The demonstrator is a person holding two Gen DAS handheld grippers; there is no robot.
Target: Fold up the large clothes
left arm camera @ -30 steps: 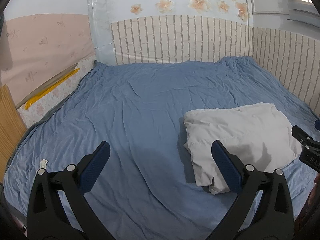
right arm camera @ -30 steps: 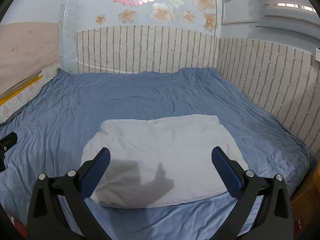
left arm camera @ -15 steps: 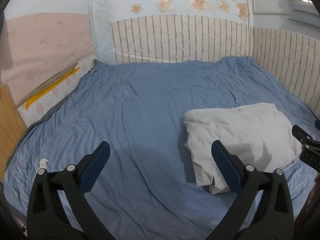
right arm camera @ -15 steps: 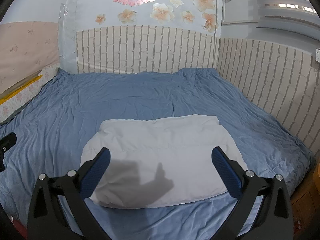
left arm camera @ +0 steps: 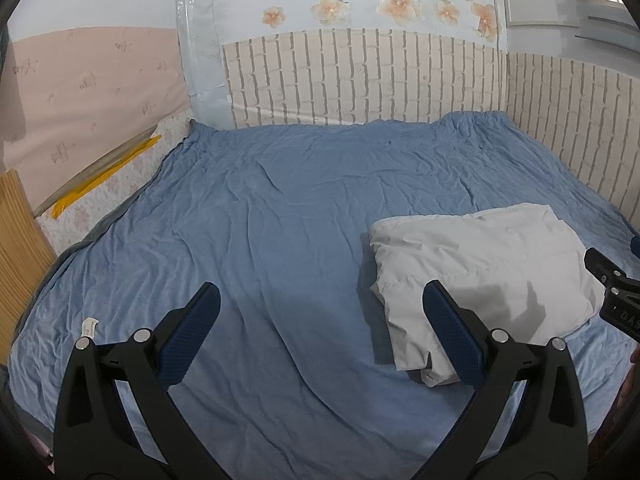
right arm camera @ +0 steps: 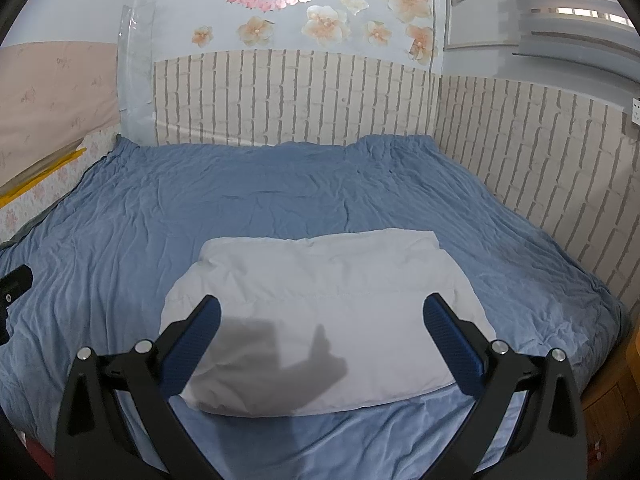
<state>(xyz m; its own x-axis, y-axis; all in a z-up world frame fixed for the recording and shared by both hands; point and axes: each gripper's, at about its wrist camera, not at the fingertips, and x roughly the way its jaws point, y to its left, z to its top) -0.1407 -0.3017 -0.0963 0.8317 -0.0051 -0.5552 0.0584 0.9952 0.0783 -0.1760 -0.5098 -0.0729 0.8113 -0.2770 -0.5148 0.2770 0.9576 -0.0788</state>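
Left wrist view: the left gripper (left arm camera: 320, 308) has its jaws spread wide and empty, held above bare blue sheet (left arm camera: 280, 208). The white garment (left arm camera: 480, 276) lies to its right, already a compact padded bundle; only the right finger overlaps the bundle's near left corner in the picture, and contact cannot be confirmed. The other tool's tip shows at the right edge.

Right wrist view: the right gripper (right arm camera: 320, 320) is likewise spread and empty, centred squarely over the garment (right arm camera: 320, 300). The bundle's long axis runs left to right, across the line of the fingers, its near edge just ahead of them. The right hand is judged the nearer; the folding looks largely complete.
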